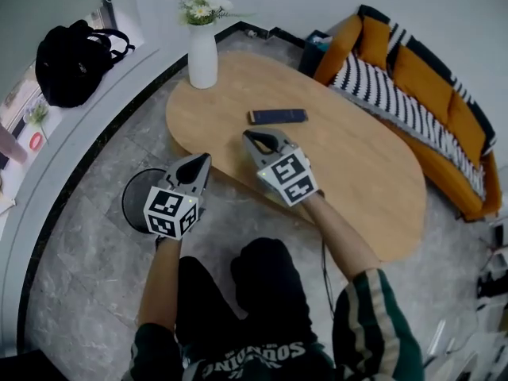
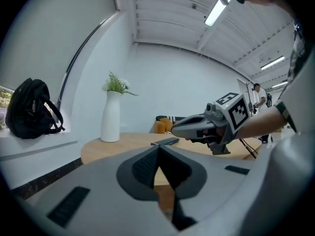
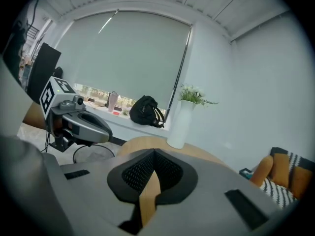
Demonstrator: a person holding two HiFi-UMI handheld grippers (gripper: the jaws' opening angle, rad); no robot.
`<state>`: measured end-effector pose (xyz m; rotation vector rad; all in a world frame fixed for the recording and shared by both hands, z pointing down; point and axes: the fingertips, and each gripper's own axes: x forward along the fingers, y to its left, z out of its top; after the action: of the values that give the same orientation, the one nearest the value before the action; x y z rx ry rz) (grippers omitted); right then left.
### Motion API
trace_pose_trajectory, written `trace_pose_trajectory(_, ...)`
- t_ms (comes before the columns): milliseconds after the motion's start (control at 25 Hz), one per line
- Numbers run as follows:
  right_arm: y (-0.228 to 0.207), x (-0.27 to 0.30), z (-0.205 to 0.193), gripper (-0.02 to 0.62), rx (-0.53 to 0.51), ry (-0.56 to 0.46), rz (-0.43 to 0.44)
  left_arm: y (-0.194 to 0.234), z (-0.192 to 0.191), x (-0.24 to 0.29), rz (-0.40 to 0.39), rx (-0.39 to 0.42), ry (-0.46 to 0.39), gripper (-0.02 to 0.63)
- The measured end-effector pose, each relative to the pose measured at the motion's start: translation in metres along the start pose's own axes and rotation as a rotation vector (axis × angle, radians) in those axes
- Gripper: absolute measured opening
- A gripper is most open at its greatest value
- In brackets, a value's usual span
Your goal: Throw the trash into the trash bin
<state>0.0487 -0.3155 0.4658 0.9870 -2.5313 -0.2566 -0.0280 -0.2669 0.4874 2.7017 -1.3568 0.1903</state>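
Oval wooden desk (image 1: 357, 181), an orange sofa (image 1: 421, 82) at its side, a curved white window ledge (image 1: 103, 109) on the other side

A white vase (image 1: 203, 54) of small pale flowers (image 1: 202, 6) stands upright near one end of the desk. A dark, flat, rectangular device (image 1: 277, 116) lies alone toward the middle, well apart from the vase. A black backpack (image 1: 75, 60) sits on the ledge. A black-and-white striped throw (image 1: 381, 90) drapes over the sofa. The floor (image 1: 87, 252) is grey stone.

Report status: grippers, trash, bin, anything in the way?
Left gripper and right gripper shut, both empty. No trash in sight. Bin on floor by the table, nothing blocking it.
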Motion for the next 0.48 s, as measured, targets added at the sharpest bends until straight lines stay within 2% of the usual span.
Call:
trace_pose_trajectory(160,-0.015,-0.005,-0.014,0.002,-0.027,0.016,0.016,-0.009,0.001,0.019,-0.039,0.011,0.011,0.002)
trace_pose_trajectory(200,-0.019,-0.005,-0.019,0.018,-0.035,0.025,0.014,-0.01,0.001,0.022,-0.043,0.013,0.013,0.002)
trace_pose_trajectory(280,-0.028,-0.004,-0.027,0.104,-0.044,0.043,0.005,-0.009,0.001,0.027,-0.048,0.016,0.015,0.002)
trace_pose_trajectory(480,-0.049,0.006,-0.047,0.201,-0.102,0.113,0.031,-0.003,-0.002,0.035,-0.049,0.013,0.022,0.002)
